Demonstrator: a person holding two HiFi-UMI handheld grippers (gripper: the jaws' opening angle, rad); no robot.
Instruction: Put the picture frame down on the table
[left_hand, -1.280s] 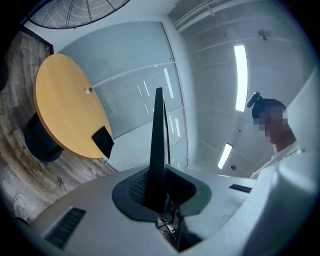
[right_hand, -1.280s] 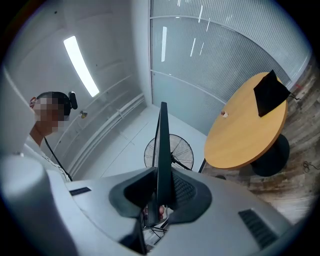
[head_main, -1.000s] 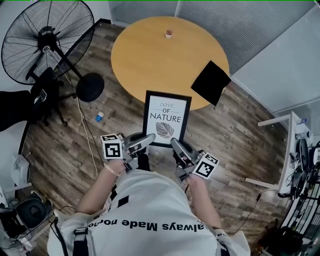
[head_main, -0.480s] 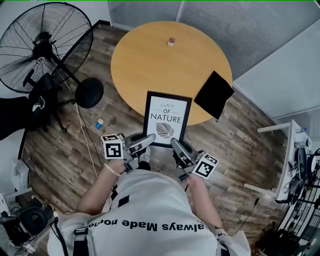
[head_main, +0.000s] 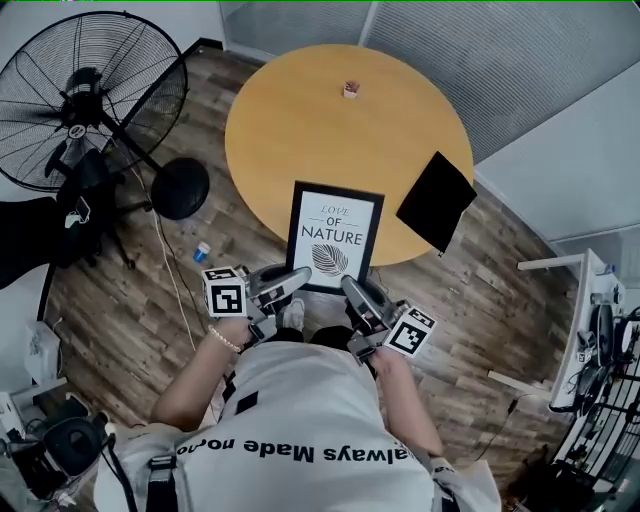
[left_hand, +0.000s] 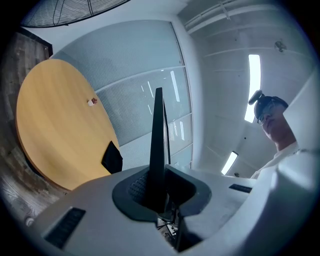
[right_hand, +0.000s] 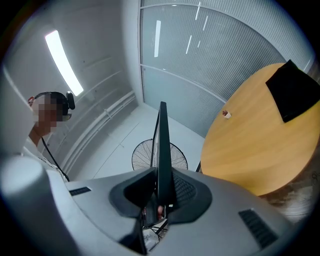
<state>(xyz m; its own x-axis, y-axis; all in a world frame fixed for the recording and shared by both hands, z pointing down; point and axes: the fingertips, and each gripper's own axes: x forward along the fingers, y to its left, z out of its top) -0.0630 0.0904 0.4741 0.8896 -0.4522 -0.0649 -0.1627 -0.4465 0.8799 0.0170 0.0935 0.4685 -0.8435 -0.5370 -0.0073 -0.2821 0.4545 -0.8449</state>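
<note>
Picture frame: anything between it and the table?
Nothing visible. The picture frame, in the left gripper and right gripper, faces bare table; a black pad at its right edge, a small object far across.

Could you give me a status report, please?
Left gripper, right gripper shut on picture frame, lower edge. Frame not yet on table. Black sheet overhangs table's right edge.

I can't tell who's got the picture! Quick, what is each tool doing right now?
The left tool is closed on the picture frame.
The right tool is closed on the picture frame too.
</note>
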